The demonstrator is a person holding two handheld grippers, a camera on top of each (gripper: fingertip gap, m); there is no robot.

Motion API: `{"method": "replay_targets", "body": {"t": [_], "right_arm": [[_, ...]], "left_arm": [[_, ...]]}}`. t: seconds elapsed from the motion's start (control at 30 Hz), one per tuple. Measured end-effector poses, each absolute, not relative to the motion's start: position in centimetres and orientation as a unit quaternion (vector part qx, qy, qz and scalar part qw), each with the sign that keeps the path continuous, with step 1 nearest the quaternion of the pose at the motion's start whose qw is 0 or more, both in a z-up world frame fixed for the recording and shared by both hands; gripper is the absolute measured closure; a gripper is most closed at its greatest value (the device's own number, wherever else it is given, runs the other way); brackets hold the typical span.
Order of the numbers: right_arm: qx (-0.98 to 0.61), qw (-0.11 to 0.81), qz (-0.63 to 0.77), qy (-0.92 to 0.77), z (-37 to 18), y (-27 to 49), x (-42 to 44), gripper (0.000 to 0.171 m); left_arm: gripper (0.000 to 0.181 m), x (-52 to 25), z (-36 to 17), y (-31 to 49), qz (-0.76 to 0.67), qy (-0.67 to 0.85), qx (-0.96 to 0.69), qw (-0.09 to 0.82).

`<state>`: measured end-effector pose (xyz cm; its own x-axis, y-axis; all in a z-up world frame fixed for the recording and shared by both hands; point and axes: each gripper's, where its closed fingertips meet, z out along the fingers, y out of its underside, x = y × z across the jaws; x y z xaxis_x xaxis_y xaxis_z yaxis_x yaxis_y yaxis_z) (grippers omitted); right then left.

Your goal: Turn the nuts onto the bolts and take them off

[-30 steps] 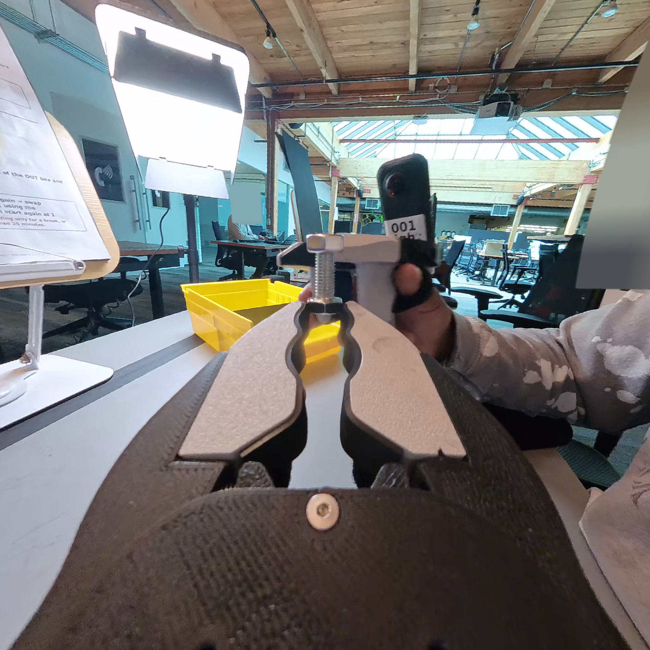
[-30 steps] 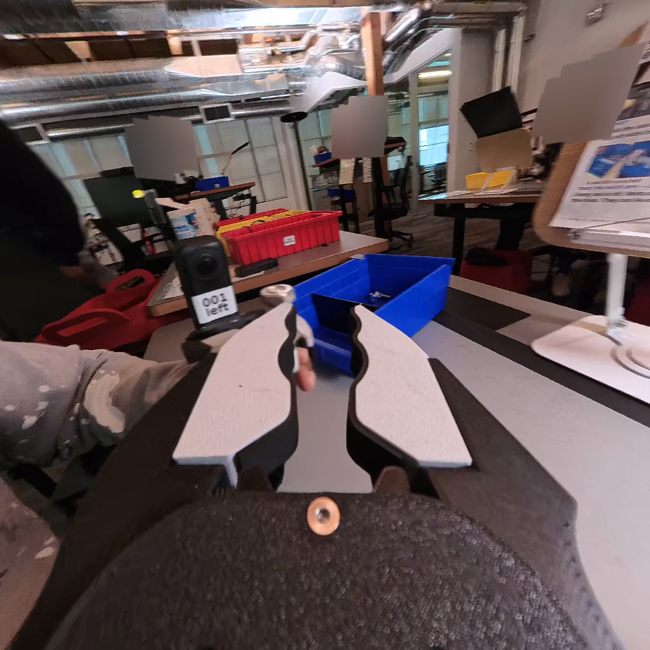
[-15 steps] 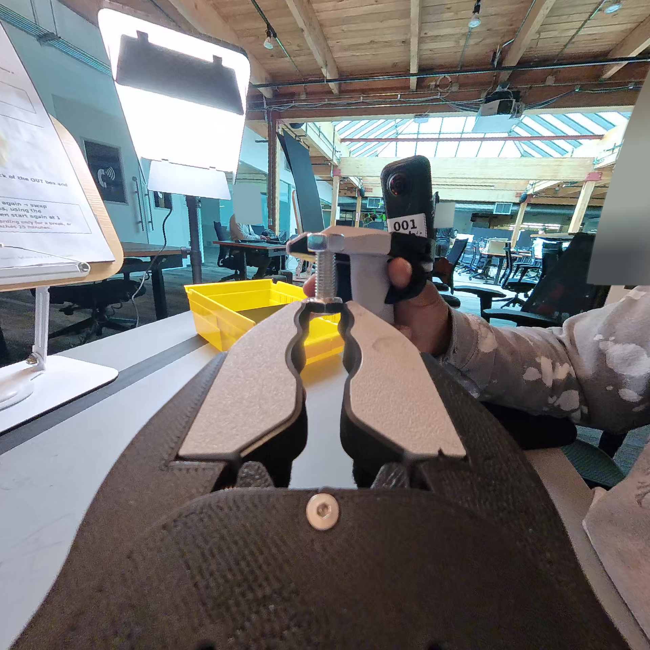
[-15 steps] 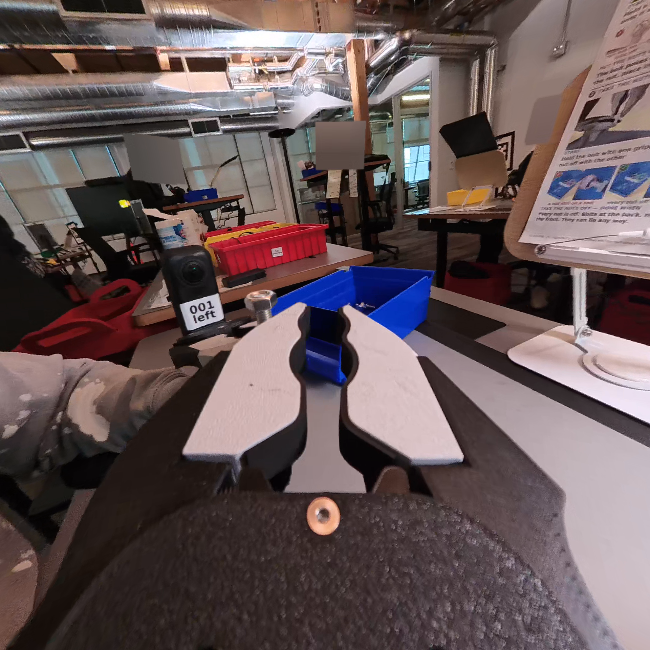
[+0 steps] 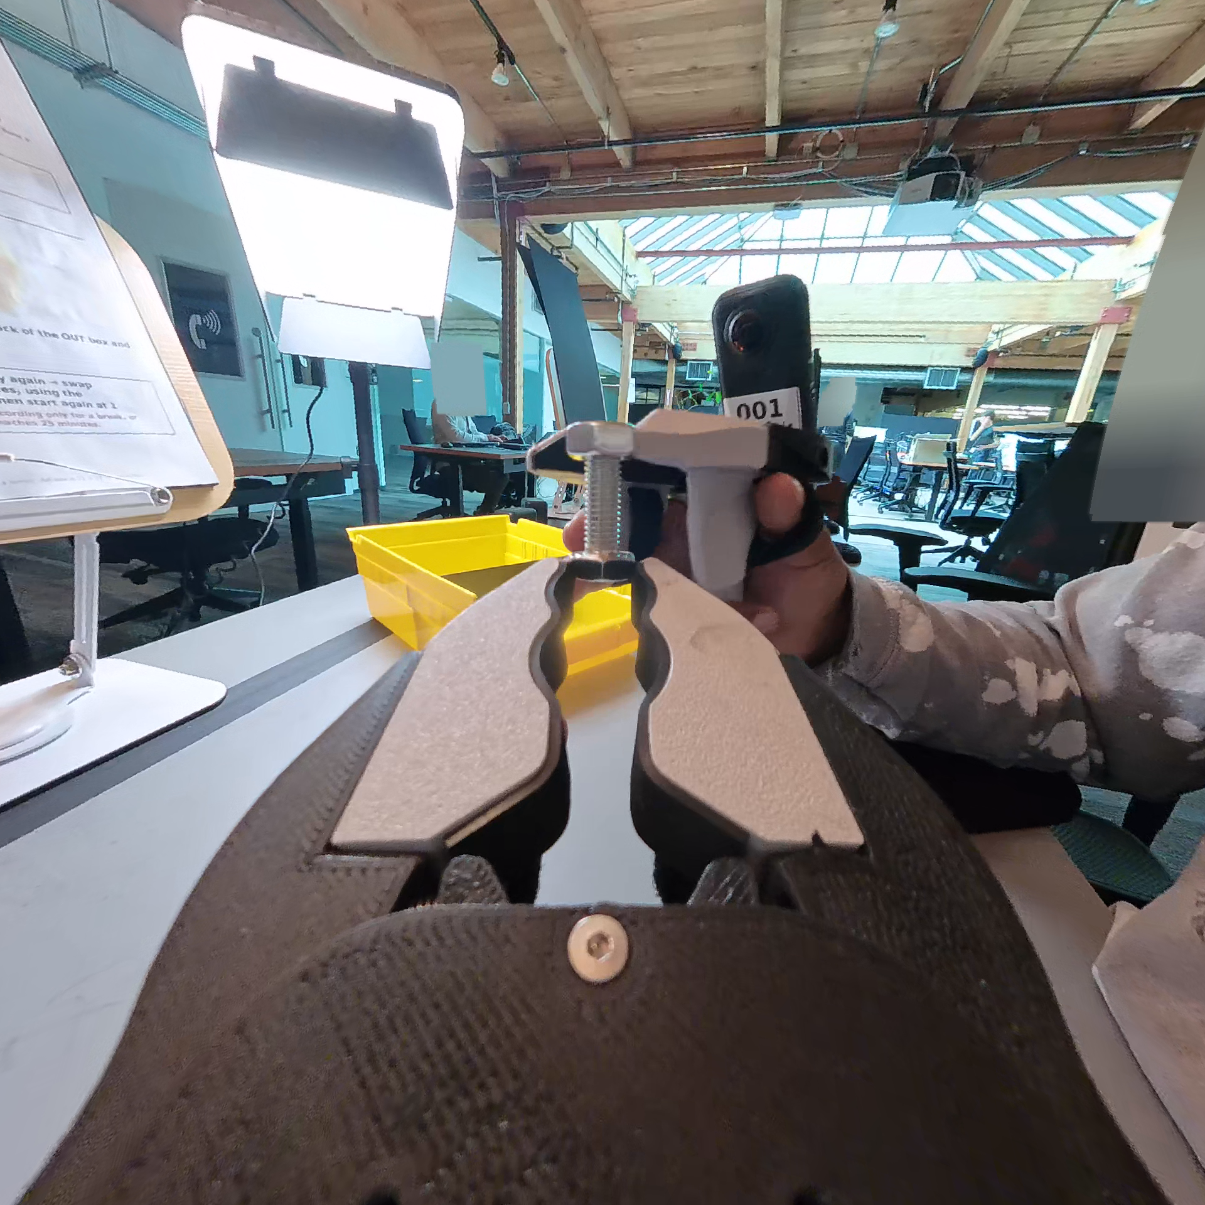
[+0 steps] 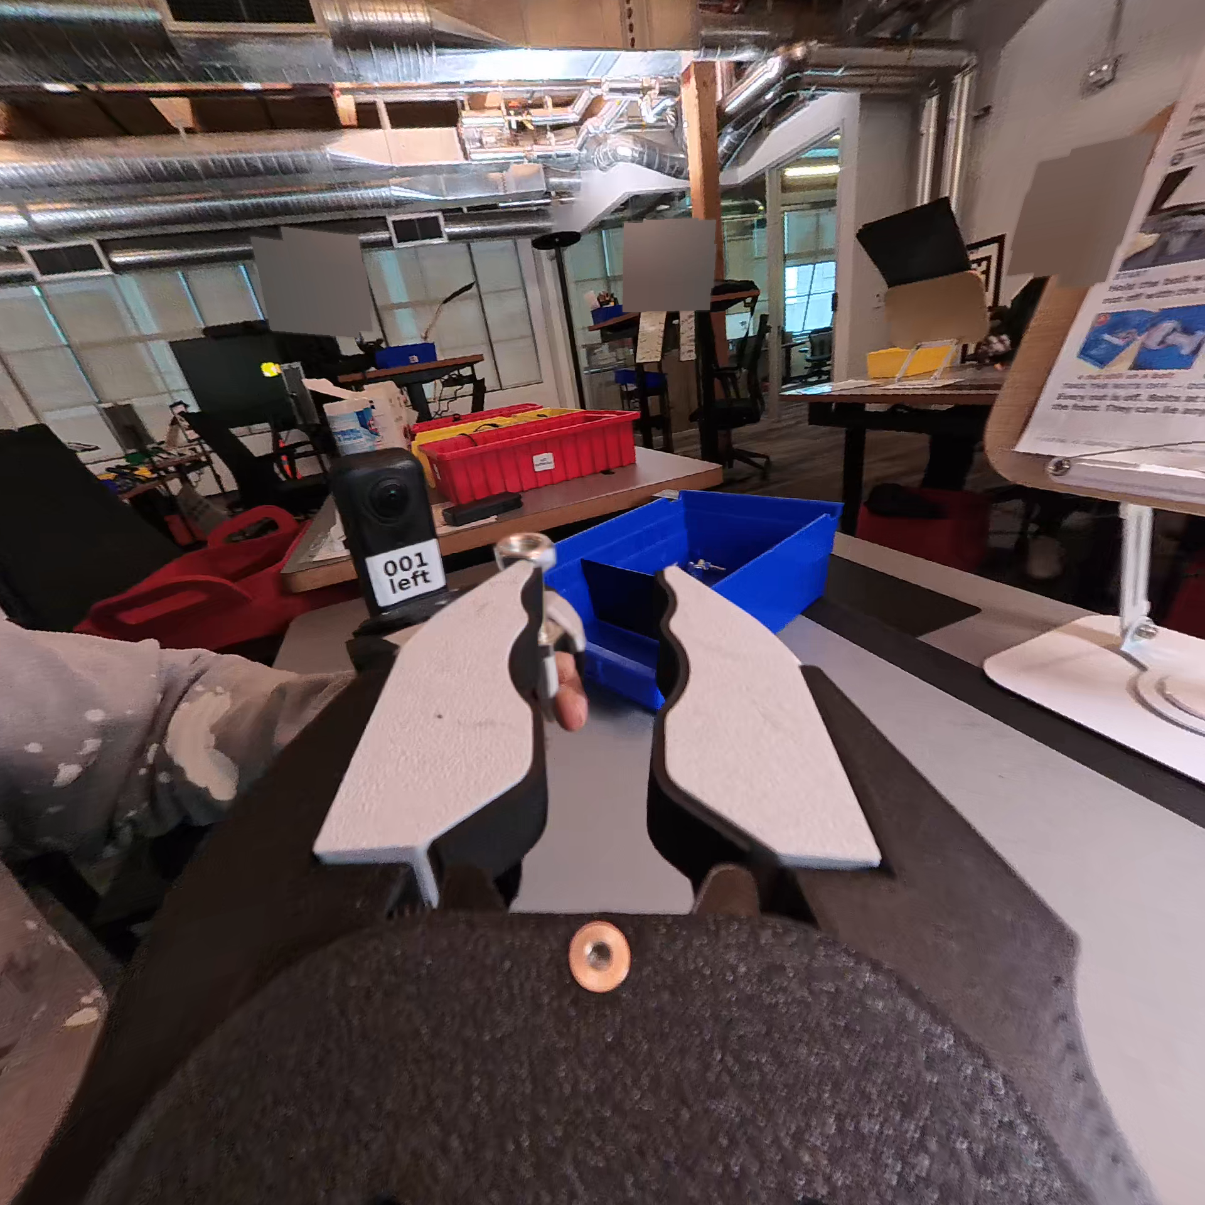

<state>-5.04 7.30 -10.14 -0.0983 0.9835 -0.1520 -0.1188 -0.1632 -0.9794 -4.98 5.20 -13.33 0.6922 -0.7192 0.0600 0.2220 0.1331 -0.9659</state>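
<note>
A silver bolt [image 5: 603, 502] stands upright, head up, above the grey table [image 5: 130, 880]. A nut [image 5: 600, 565] sits at its lower end. My left gripper [image 5: 600, 574] is shut on the nut. My right gripper [image 6: 600, 577] is open and empty. Its left fingertip lies beside the bolt head [image 6: 525, 546]. In the left wrist view one grey finger [image 5: 704, 443] of the right gripper touches the bolt head from the right, with a person's hand [image 5: 782, 574] behind it. In the right wrist view the bolt's shaft is mostly hidden.
A yellow bin [image 5: 417, 561] stands on the table behind the bolt. A blue bin [image 6: 750, 541] with small metal parts lies ahead of the right gripper. A white document stand [image 5: 85, 652] stands to the left; it also shows in the right wrist view [image 6: 1134, 587]. Left tips to right tips: about 4 cm.
The right gripper narrowed and swung away from the bolt half a second ago; it has now opened wider and come back beside the bolt head. The left gripper stays shut on the nut.
</note>
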Motion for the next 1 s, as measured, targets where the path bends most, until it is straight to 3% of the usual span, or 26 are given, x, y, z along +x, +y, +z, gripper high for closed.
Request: {"method": "replay_targets", "body": {"t": [0.13, 0.27, 0.33, 0.57, 0.83, 1.0], "right_arm": [[-0.472, 0.453, 0.597, -0.464, -10.3, 5.7, -5.7, 0.131], [-0.474, 0.459, 0.593, -0.462, -10.2, 6.1, -5.6, 0.136], [-0.481, 0.474, 0.585, -0.449, -10.0, 7.0, -5.2, 0.147], [-0.470, 0.460, 0.595, -0.462, -10.1, 6.1, -5.3, 0.136], [-0.477, 0.468, 0.587, -0.456, -10.1, 6.8, -5.1, 0.145], [-0.466, 0.460, 0.597, -0.463, -10.0, 6.1, -5.1, 0.139]], "left_arm": [[0.163, -4.7, -13.5, 5.2, -0.325, 0.222, -0.574, 0.718], [0.163, -4.7, -13.4, 5.2, -0.327, 0.218, -0.574, 0.718], [0.163, -5.1, -13.2, 5.2, -0.331, 0.214, -0.568, 0.722], [0.163, -4.7, -13.5, 5.3, -0.327, 0.220, -0.573, 0.718], [0.163, -5.0, -13.1, 5.1, -0.331, 0.216, -0.566, 0.724], [0.163, -4.9, -13.3, 5.1, -0.331, 0.217, -0.568, 0.721]]}}
